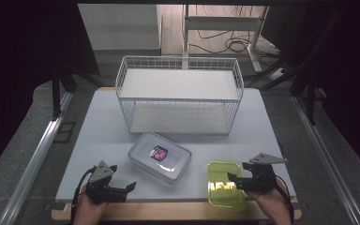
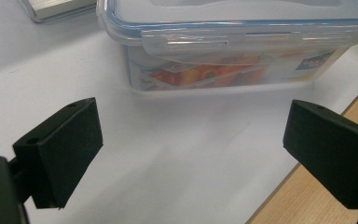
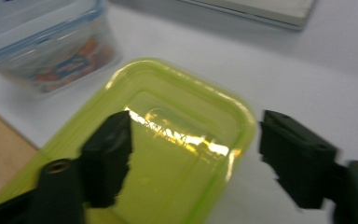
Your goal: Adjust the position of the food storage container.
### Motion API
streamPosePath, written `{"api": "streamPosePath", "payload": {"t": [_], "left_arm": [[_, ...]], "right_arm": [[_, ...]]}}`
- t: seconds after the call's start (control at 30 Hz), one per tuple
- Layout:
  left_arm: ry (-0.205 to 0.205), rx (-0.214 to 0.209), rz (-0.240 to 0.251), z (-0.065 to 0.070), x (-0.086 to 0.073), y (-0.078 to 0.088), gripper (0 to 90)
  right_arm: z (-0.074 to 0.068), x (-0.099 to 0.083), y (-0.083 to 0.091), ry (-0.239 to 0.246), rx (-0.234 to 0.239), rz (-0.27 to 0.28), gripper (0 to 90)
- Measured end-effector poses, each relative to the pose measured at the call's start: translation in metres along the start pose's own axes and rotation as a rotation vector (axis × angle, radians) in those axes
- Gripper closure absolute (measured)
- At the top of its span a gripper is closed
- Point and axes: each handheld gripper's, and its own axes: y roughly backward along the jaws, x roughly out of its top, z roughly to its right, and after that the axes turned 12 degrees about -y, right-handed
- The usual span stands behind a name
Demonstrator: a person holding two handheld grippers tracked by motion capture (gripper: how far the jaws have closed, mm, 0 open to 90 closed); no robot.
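Note:
A clear lidded box [image 1: 159, 161] with a blue seal and a red label sits mid-table; it also fills the top of the left gripper view [image 2: 242, 51]. To its right lies a translucent yellow-green tray [image 1: 218, 194]. My left gripper [image 1: 126, 190] rests near the front edge, left of the clear box, its jaws wide open [image 2: 191, 154] with bare table between them. My right gripper [image 1: 233, 180] hovers at the tray's right end. It is open [image 3: 196, 154], one jaw over the tray's inside [image 3: 182, 93], the other outside its rim, neither pressing.
A white wire basket [image 1: 180, 93] with two levels stands behind the boxes, and its base edge shows in both gripper views [image 2: 56, 9] [image 3: 251, 9]. The white tabletop [image 1: 98, 136] ends at a wooden front strip [image 1: 168, 211]. Metal rails run along both sides.

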Motion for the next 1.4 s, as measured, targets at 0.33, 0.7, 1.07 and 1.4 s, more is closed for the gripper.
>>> {"api": "streamPosePath", "payload": {"t": [0.33,0.7,1.07,1.4], "left_arm": [[-0.002,0.002,-0.003,0.000,0.000,-0.001,4.4],[-0.002,0.000,-0.012,0.001,0.000,-0.002,4.4],[-0.001,0.004,-0.020,0.001,0.000,-0.003,4.6],[0.001,0.004,-0.025,0.001,0.000,-0.004,4.7]], "right_arm": [[-0.047,-0.017,0.013,0.229,0.101,-0.044,88.7],[-0.082,-0.039,0.007,0.252,0.272,-0.143,88.9],[-0.079,-0.047,-0.004,0.273,0.235,-0.206,88.9],[-0.039,-0.038,0.003,0.196,0.131,-0.190,88.9]]}}
